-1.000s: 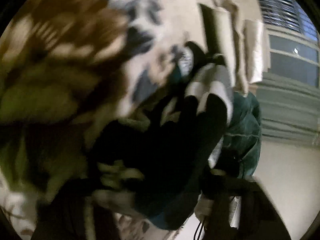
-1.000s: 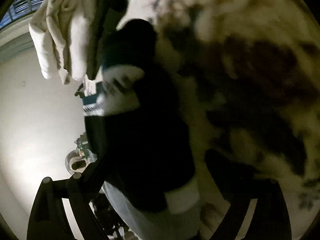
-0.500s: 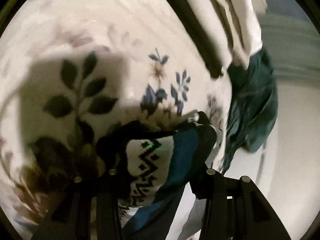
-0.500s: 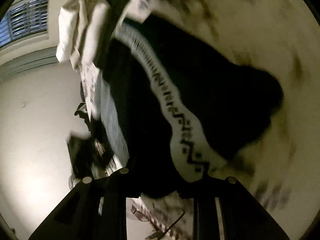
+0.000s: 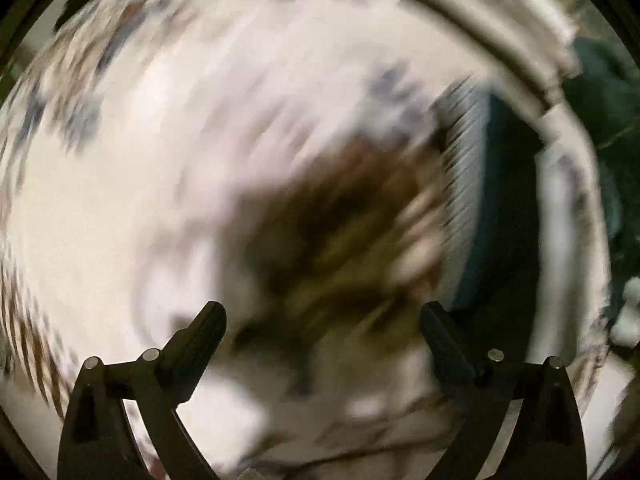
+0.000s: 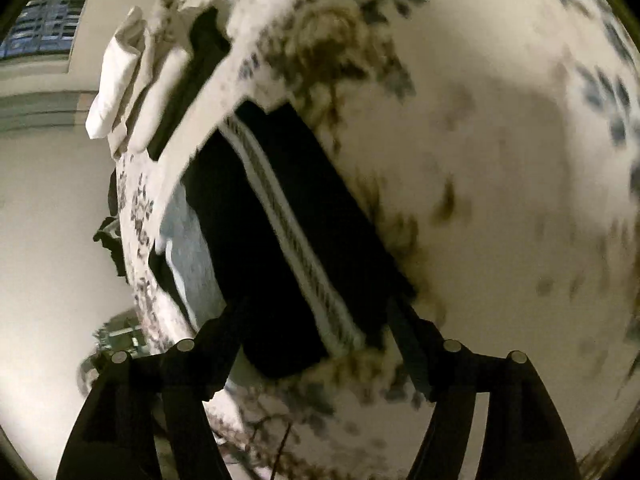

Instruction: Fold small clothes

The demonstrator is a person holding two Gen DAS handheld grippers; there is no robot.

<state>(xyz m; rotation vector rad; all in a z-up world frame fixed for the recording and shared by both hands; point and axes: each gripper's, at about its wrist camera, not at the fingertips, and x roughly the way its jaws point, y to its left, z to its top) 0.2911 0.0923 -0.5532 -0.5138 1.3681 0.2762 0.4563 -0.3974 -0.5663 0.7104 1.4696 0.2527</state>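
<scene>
A dark folded garment with a white patterned band (image 6: pixel 288 232) lies flat on the floral bedsheet (image 6: pixel 500 160). My right gripper (image 6: pixel 316 320) is open, its fingers either side of the garment's near end, holding nothing. In the blurred left wrist view the same garment (image 5: pixel 492 208) shows at the right as a dark, teal and white strip. My left gripper (image 5: pixel 324 320) is open and empty over the sheet, to the left of the garment.
Folded white cloths (image 6: pixel 132 80) lie at the far edge of the bed. A dark green cloth (image 5: pixel 604 120) hangs at the bed's right side. A grey-blue folded piece (image 6: pixel 188 252) lies beside the dark garment. The wall and window (image 6: pixel 44 12) are beyond.
Both grippers were shut on the garment half a second ago and have let go. The garment now lies folded flat on the sheet. The left gripper swings away, blurring its view.
</scene>
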